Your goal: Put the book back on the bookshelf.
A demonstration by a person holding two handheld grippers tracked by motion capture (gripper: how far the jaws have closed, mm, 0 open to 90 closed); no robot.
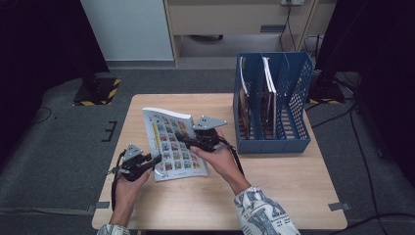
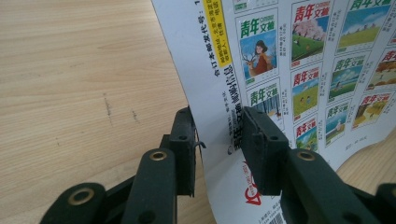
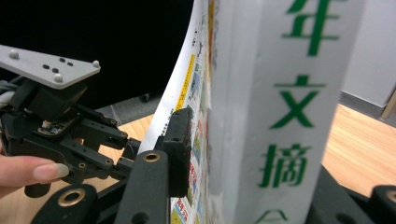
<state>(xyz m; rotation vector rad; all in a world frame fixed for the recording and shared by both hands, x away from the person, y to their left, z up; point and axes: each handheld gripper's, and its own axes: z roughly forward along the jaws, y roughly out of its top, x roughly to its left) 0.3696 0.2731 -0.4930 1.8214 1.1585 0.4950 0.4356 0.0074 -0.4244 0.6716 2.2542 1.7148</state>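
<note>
- Light wooden table (image 1: 274,196): bears everything listed below; the person's two forearms come in over its near edge.
- Blue plastic three-slot file rack (image 1: 293,105): stands at the table's far right, with thin volumes upright in its left and middle slots; well apart from both grippers.
- Thick white-spined magazine with rows of small colourful cover pictures (image 1: 171,142): sits left of centre, its far edge raised and the cover bowed; its near-left corner is down at the table.
- Right gripper (image 1: 188,140): jaws partly open and straddling the magazine's thick spine edge; the left pad lies against the printed cover. The other pad is hidden behind the spine, so a firm clamp cannot be confirmed.
- Left gripper (image 1: 155,160): jaws partly open astride the cover's near-left margin, one pad either side; a narrow gap shows at each pad.
</note>
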